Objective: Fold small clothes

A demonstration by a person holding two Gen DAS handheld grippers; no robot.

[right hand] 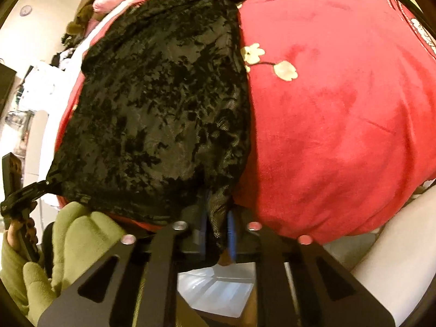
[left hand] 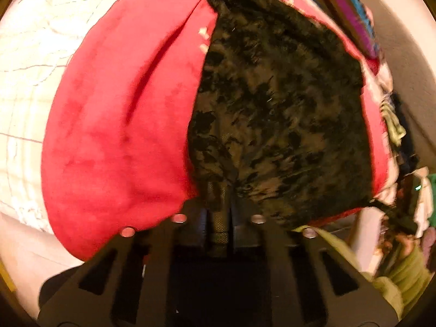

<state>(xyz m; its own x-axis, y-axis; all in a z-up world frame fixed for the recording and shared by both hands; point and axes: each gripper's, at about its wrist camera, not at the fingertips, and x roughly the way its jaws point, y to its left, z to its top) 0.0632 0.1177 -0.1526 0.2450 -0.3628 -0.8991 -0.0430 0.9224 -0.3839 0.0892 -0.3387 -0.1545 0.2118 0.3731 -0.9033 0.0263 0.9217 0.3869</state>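
A small black lace garment (left hand: 278,114) lies spread on a red blanket (left hand: 117,125). My left gripper (left hand: 218,190) is shut on its near edge, at the left corner. In the right wrist view the same black lace garment (right hand: 163,109) lies on the red blanket (right hand: 340,136), and my right gripper (right hand: 218,218) is shut on its near right corner, with lace bunched between the fingers. The left gripper (right hand: 16,201) shows at the far left of that view, in a hand with a green sleeve.
The red blanket has pale flower prints (right hand: 283,69) and covers a bed. A white quilt (left hand: 35,68) lies to the left. Striped and mixed clothes (left hand: 351,13) are piled at the far right. A green sleeve (right hand: 73,231) is near the bed's edge.
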